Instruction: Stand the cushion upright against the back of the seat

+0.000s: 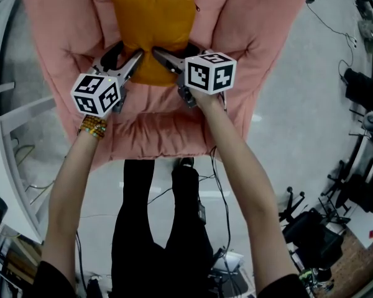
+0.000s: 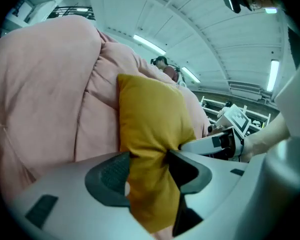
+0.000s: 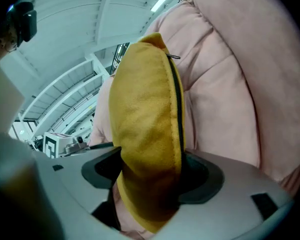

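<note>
Mustard cushion (image 1: 152, 17), zipped edge, upright against pink seat back (image 1: 248, 23); left gripper (image 2: 147, 169) pinches corner, right gripper (image 3: 150, 174) apparently clamps edge.

There is one mustard-yellow cushion (image 1: 152, 23) and one pink padded seat (image 1: 261, 36). There are two grippers, the left gripper (image 2: 149, 169) and the right gripper (image 3: 151, 173). Each carries one marker cube, making two: the left cube (image 1: 96, 94) and the right cube (image 1: 210, 72). Two bare forearms show, the left forearm (image 1: 71, 191) and the right forearm (image 1: 236, 160), with one beaded bracelet (image 1: 92, 126). Two legs (image 1: 137, 228) in black trousers stand below. Three ceiling light strips (image 2: 149, 44) show in the left gripper view.
</note>
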The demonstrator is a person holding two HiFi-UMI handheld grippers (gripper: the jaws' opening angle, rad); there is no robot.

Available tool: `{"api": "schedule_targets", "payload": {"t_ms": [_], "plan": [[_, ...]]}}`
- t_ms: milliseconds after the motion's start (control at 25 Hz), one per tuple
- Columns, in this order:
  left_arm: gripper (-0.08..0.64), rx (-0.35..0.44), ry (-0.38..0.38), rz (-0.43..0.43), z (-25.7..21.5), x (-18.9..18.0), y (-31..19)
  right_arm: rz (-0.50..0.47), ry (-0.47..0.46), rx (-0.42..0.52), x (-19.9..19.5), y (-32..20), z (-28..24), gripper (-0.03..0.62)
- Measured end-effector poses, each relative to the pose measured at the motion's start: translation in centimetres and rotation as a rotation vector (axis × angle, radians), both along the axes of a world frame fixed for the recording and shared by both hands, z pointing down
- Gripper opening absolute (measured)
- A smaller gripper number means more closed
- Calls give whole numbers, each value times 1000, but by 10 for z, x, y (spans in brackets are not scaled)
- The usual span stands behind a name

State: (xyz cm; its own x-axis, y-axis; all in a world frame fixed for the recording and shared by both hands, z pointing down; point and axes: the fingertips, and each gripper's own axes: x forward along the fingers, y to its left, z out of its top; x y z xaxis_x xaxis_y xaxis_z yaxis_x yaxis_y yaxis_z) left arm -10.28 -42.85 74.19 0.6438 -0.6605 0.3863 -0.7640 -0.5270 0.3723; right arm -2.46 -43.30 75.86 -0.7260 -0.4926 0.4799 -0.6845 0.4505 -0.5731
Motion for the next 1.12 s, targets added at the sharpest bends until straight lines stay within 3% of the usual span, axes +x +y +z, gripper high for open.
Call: {"api": "schedule_targets", "payload": {"t_ms": [40, 520, 640, 800, 880, 1120], "plan": [[233, 4, -17, -1, 2, 1, 1, 7, 19, -5, 0, -1, 5, 325], [232, -55, -86, 30, 30, 17, 0, -1, 67, -45, 9, -17, 28, 334], [232, -55, -98, 46, 30, 20, 1, -12, 140, 22, 15, -15, 24, 339], [232, -51, -110, 48, 29, 24, 3, 12, 377, 213, 23, -12, 8, 344], [232, -47, -116, 35, 30, 23, 4, 24, 447, 268, 21, -9, 1, 343], [236, -25, -121, 30, 21, 25, 18, 43, 388, 288, 28, 9, -9, 342]]}}
